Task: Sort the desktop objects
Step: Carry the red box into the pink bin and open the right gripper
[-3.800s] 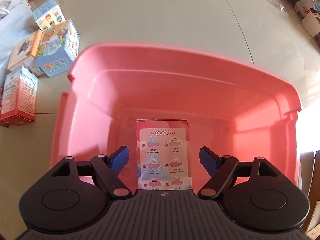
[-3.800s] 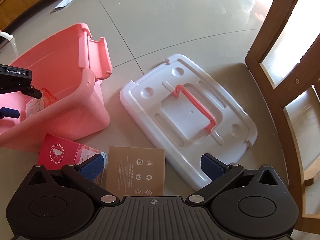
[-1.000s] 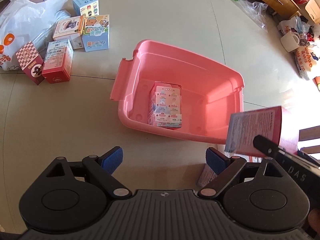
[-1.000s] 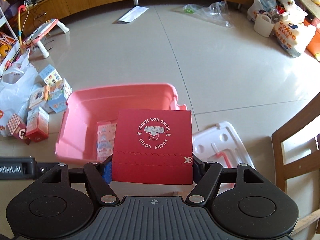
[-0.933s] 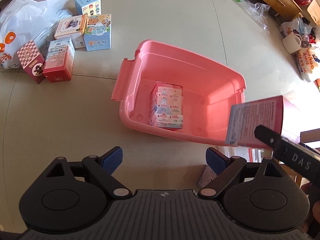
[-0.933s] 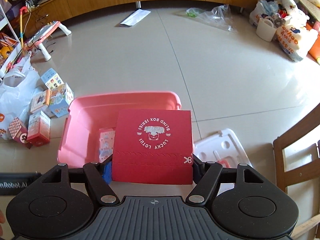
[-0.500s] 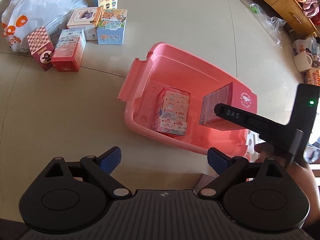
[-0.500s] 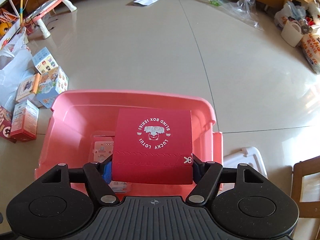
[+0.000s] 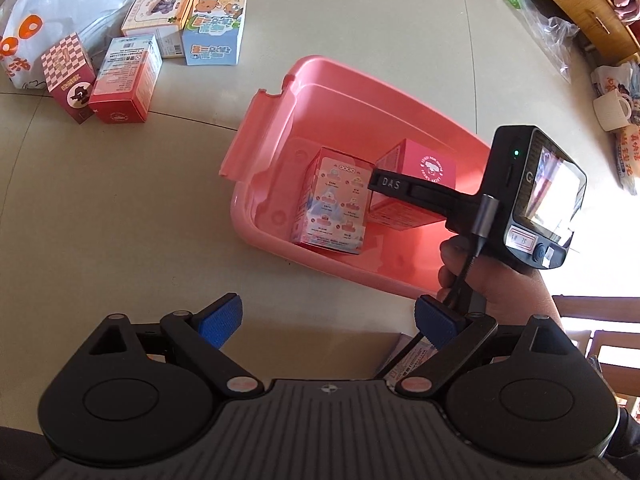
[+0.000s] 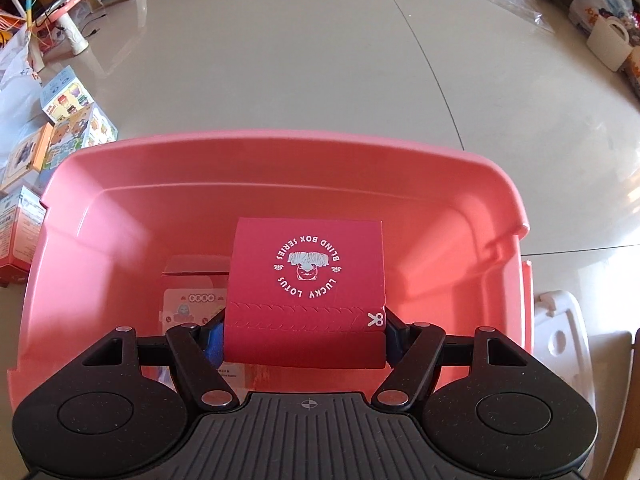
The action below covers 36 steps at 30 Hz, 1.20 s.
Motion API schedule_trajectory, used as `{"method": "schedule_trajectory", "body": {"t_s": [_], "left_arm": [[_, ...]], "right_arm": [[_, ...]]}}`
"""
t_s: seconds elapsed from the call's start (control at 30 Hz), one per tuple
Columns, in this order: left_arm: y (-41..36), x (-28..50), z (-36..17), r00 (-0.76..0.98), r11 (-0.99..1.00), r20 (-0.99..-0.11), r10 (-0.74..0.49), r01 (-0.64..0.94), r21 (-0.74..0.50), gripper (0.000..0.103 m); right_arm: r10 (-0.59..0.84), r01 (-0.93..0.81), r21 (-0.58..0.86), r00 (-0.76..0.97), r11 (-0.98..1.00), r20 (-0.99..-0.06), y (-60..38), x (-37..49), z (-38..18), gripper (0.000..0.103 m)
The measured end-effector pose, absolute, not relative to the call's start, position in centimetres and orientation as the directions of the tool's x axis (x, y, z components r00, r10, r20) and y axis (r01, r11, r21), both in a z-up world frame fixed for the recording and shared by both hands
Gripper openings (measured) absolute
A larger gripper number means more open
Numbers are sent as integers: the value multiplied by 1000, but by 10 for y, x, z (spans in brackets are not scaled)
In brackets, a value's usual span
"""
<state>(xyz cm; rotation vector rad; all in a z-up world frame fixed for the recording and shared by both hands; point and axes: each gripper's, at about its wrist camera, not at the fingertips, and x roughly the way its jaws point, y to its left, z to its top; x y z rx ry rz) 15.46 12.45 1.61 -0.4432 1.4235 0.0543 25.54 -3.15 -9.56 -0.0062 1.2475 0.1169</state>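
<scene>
A pink bin point(image 9: 264, 128) point(image 10: 280, 156) stands on the floor. My right gripper point(image 10: 304, 340) is shut on a red blind box point(image 10: 306, 292) and holds it inside the bin; the box also shows in the left wrist view point(image 9: 416, 188). A pink illustrated box point(image 9: 332, 204) point(image 10: 188, 300) stands in the bin just left of it. My left gripper point(image 9: 328, 320) is open and empty, held above the floor in front of the bin.
Several small boxes point(image 9: 128, 72) and a white plastic bag point(image 9: 44, 20) lie on the floor left of the bin. The white lid point(image 10: 560, 344) lies right of it. A flat box point(image 9: 408, 356) lies under my left gripper. A chair point(image 9: 600, 320) stands at right.
My right gripper has carried the red box forward and down into the bin, beside the pink box. My left gripper has stayed open and shifted slightly.
</scene>
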Motion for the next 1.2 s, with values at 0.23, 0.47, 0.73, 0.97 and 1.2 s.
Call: {"method": "schedule_trajectory", "body": {"t_s": [0.23, 0.47, 0.73, 0.97, 1.2], "left_arm": [[132, 155, 11, 151, 903, -967, -204, -353, -245, 95], [130, 153, 10, 138, 901, -966, -221, -351, -256, 95], [128, 152, 10, 129, 898, -967, -219, -360, -252, 95], [127, 151, 10, 128, 898, -965, -227, -357, -258, 95], [126, 150, 10, 123, 902, -967, -222, -351, -252, 95]], "right_arm": [[126, -104, 98, 310, 990, -942, -16, 250, -98, 67], [135, -107, 105, 327, 989, -935, -18, 258, -104, 67], [138, -142, 92, 362, 986, -922, -25, 261, -107, 67], [126, -125, 81, 410, 989, -903, -24, 260, -103, 67], [96, -102, 59, 403, 993, -910, -24, 262, -108, 69]]}}
